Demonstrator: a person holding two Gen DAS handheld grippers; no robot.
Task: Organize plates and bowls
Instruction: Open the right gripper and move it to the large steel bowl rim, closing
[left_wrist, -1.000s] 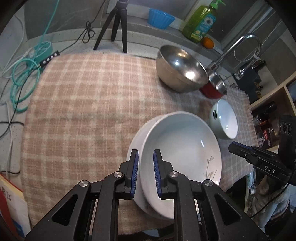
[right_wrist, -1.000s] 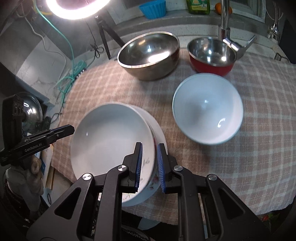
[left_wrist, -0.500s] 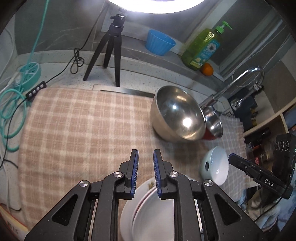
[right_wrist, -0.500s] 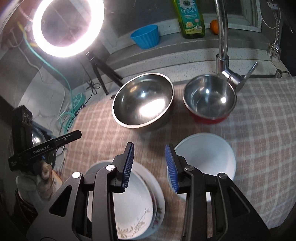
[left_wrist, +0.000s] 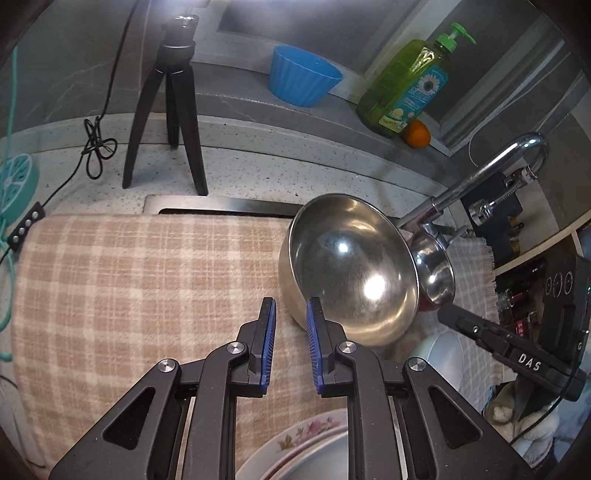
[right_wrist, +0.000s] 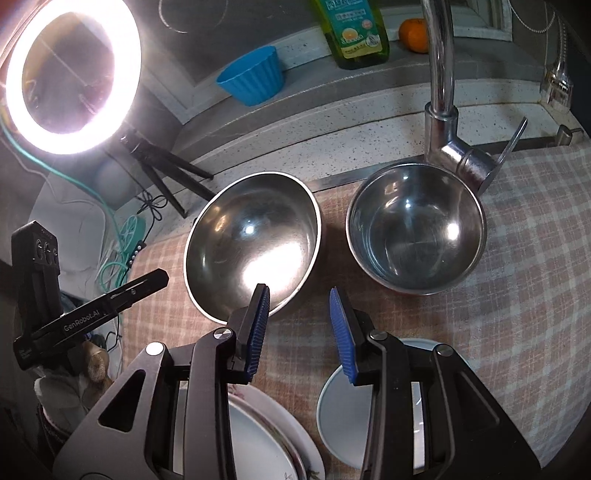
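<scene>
The large steel bowl (right_wrist: 255, 243) sits on the checked cloth (left_wrist: 129, 295) over the worktop (left_wrist: 258, 177), mouth up and tipped toward the cameras. Just to its right, nearly touching, stands the smaller steel bowl with a red outside (right_wrist: 415, 230), upright, directly under the tap (right_wrist: 441, 92), whose lever overhangs its far rim. Nearer, a white bowl (right_wrist: 347, 410) rests upright on the cloth, partly hidden behind the right hand-held gripper (right_wrist: 301, 328). To its left lies the flower-rimmed plate (left_wrist: 295, 441) with a white dish (right_wrist: 258, 443) stacked in it, both cut off by the lower edge.

The left hand-held gripper (left_wrist: 290, 345) hangs over bare cloth beside the large bowl, its blue pads a narrow gap apart and holding nothing. The right one has its pads spread moderately wide, also empty.

A second ago both grippers were low at the stacked dish and plate, the right one nearly closed about the dish rim; both have since lifted away and the right has spread.

Behind stand a ring light (right_wrist: 70, 74) on a tripod (left_wrist: 166, 110), a blue cup (left_wrist: 301, 81), a dish-soap bottle (left_wrist: 406, 88) and an orange (left_wrist: 416, 133).
</scene>
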